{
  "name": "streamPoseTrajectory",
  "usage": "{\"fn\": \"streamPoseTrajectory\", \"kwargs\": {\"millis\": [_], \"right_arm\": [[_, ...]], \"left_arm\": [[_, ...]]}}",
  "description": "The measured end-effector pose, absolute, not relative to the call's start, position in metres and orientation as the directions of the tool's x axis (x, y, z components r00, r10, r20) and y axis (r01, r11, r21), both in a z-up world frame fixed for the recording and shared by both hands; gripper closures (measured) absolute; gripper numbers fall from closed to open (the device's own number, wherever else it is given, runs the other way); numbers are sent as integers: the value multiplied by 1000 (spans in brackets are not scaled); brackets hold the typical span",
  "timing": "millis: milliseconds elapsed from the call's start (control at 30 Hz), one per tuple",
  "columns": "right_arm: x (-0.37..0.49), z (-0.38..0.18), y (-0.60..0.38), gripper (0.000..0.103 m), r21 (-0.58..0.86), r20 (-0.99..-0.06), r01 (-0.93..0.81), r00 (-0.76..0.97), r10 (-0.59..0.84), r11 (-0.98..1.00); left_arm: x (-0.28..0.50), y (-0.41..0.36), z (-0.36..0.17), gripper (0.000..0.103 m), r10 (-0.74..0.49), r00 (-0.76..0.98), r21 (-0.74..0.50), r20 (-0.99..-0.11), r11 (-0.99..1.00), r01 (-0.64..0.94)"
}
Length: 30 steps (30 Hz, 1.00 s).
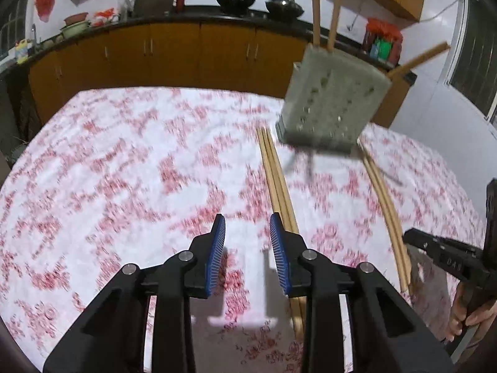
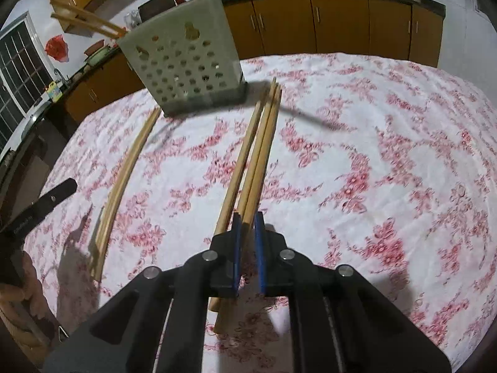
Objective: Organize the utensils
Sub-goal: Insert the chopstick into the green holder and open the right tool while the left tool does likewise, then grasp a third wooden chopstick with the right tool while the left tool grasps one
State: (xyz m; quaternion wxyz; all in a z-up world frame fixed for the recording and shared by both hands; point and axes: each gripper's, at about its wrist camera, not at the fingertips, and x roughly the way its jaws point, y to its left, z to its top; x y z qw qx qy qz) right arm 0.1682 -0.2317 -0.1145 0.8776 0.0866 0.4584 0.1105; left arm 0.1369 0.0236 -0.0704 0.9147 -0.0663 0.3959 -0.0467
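A grey perforated utensil holder (image 1: 334,105) stands on the flowered tablecloth and holds several wooden chopsticks (image 1: 316,9). It also shows in the right wrist view (image 2: 186,59). A bundle of chopsticks (image 2: 257,152) lies on the cloth in front of it; another pair (image 2: 124,183) lies to its left. My right gripper (image 2: 247,220) is nearly closed around the near end of the bundle, with a narrow gap between its blue pads. My left gripper (image 1: 247,233) is open and empty above the cloth, just left of a chopstick bundle (image 1: 279,186).
The table (image 1: 124,155) has a red and white floral cloth. Behind it run orange cabinets (image 1: 174,52) with a dark counter holding woks and bowls. A window (image 2: 18,77) is at the left. Part of the other gripper (image 1: 450,258) shows at right.
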Motion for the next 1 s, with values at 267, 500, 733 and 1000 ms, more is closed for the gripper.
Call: {"fn": "streamPoseTrajectory", "kwargs": {"millis": [267,500,733,1000], "right_arm": [[175,-117,-235,94,169,-794,-64,583,174,984],[182,-118,-259,95,178,-795,7,590,139,984],[183,-118,-261,94,172,-797,5,588,136,985],[181,-118,-257,90,149,-795,-18,592,131,989]], "left_arm": [[138,16,-86,76,-169,645,-167,-745,984,65],[139,5,-95,79,-210,609,-186,-765,977,104],[142,-2,-99,81,-188,600,-152,-777,982,111],[144,-2,-102,84,-135,602,-98,-787,991,94]]}}
